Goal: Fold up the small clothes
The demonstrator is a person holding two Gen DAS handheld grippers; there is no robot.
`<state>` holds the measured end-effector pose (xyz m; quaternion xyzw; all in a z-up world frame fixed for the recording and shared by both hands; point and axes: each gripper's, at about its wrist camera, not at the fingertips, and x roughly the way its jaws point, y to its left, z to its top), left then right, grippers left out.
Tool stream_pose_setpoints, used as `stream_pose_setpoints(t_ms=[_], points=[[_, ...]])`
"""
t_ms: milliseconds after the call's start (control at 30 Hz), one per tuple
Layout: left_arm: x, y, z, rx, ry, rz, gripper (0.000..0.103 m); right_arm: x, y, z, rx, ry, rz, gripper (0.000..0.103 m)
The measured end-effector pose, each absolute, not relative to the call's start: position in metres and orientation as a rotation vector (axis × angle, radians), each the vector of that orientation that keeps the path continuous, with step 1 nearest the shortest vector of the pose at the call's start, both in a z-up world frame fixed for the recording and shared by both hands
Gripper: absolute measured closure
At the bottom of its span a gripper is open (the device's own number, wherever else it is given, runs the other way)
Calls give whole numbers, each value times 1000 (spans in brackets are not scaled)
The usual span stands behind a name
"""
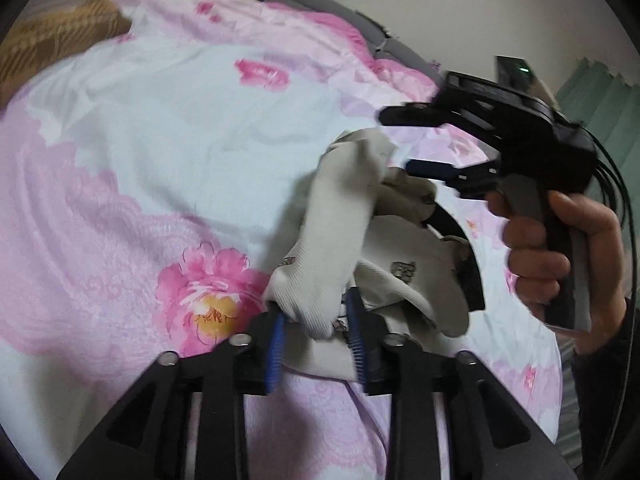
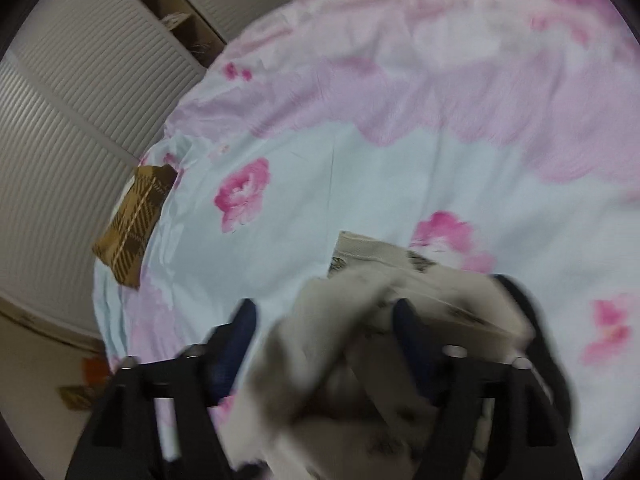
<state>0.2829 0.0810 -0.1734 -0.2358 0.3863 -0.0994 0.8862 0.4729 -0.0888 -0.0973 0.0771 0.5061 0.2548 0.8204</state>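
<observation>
A small cream garment (image 1: 360,240) with dark printed motifs and a black band hangs bunched above a floral bedsheet (image 1: 160,140). My left gripper (image 1: 316,336) has its blue-padded jaws partly closed on a fold of the garment. My right gripper (image 1: 404,140) appears in the left wrist view, jaws open, at the garment's upper end. In the right wrist view the garment (image 2: 360,340) lies blurred between and over the open fingers of my right gripper (image 2: 324,320); no grip shows.
A brown plaid cushion (image 2: 134,224) lies at the bed's edge near a ribbed white wall panel (image 2: 72,120). A grey headboard (image 1: 360,20) borders the bed. A green curtain (image 1: 600,92) hangs at the right.
</observation>
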Motion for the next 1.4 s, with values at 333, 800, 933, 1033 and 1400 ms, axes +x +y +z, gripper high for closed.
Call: stream_pose_setpoints(t_ms=[333, 800, 933, 1033, 1400], points=[[270, 79, -182, -391, 808, -190, 61, 372, -207, -139, 535, 1064, 349, 24], [276, 68, -182, -341, 792, -174, 61, 336, -248, -177, 865, 1003, 228, 28], [277, 73, -183, -346, 792, -161, 61, 338, -237, -217, 1079, 1028, 337, 28], [279, 76, -185, -352, 795, -151, 61, 347, -229, -226, 1106, 992, 385, 29], [282, 77, -185, -363, 786, -173, 61, 363, -216, -156, 919, 850, 476, 89]])
